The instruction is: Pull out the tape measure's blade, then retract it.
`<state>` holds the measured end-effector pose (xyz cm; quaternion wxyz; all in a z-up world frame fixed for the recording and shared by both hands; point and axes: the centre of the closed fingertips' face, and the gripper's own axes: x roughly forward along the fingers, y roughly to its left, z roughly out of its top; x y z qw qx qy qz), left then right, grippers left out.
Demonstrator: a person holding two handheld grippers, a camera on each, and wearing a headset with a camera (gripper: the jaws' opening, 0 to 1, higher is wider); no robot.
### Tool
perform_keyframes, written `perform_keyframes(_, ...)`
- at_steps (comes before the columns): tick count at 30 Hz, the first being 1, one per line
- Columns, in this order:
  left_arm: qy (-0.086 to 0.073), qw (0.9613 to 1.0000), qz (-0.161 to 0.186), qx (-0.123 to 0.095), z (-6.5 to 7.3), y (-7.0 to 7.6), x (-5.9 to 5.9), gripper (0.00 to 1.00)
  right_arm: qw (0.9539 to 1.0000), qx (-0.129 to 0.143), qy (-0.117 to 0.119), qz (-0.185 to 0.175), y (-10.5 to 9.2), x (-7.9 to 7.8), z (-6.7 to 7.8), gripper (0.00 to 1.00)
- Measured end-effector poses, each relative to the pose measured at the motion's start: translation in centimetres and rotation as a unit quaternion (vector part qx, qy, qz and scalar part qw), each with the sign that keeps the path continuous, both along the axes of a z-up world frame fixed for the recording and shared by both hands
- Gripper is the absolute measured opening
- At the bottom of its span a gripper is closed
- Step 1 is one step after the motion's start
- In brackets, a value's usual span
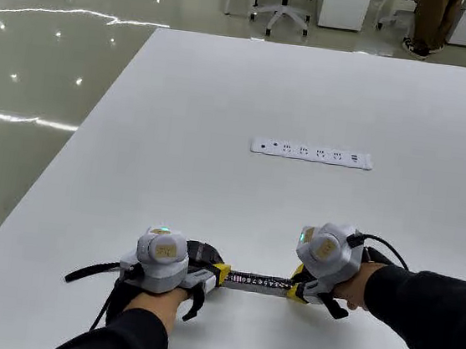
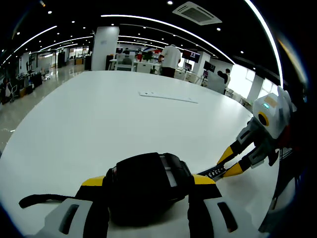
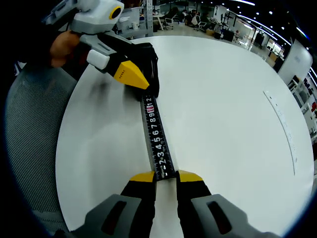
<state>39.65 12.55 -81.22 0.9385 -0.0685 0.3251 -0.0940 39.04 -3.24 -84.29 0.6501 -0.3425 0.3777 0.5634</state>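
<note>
The black tape measure case [image 2: 147, 186] sits between the yellow-tipped jaws of my left gripper [image 2: 148, 181], which is shut on it; the case [image 1: 203, 258] rests at the table's near edge. Its black strap [image 1: 91, 271] trails to the left. A short length of numbered blade [image 3: 156, 142] runs from the case [image 3: 146, 67] across to my right gripper [image 3: 166, 175], which is shut on the blade's end. In the head view the blade [image 1: 256, 281] spans the gap between my left gripper [image 1: 215, 275] and right gripper [image 1: 295, 288].
A white power strip [image 1: 312, 153] lies flat mid-table, well beyond the grippers. The white table [image 1: 224, 106] stretches wide on all sides; its left edge drops to a shiny floor. Office chairs [image 1: 284, 3] and people stand far behind.
</note>
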Motion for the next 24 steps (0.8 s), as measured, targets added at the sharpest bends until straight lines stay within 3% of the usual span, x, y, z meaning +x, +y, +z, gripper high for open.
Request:
perform_keyframes(8, 0.002, 1.0, -0.004, -0.001, 0.0, 0.0, 0.1, 0.61, 1.0, 0.006, -0.001, 0.006, 0.7, 0.0, 0.0, 0.11)
perform_keyframes(10, 0.002, 1.0, -0.005, -0.001, 0.0, -0.1, 0.1, 0.61, 0.9994, 0.02, -0.003, 0.028, 1.2, -0.5, 0.0, 0.11)
perform_keyframes(24, 0.0, 1.0, -0.004, -0.003, 0.0, 0.0, 0.1, 0.61, 0.9993, 0.031, 0.001, 0.02, 2.4, -0.4, 0.1, 0.1)
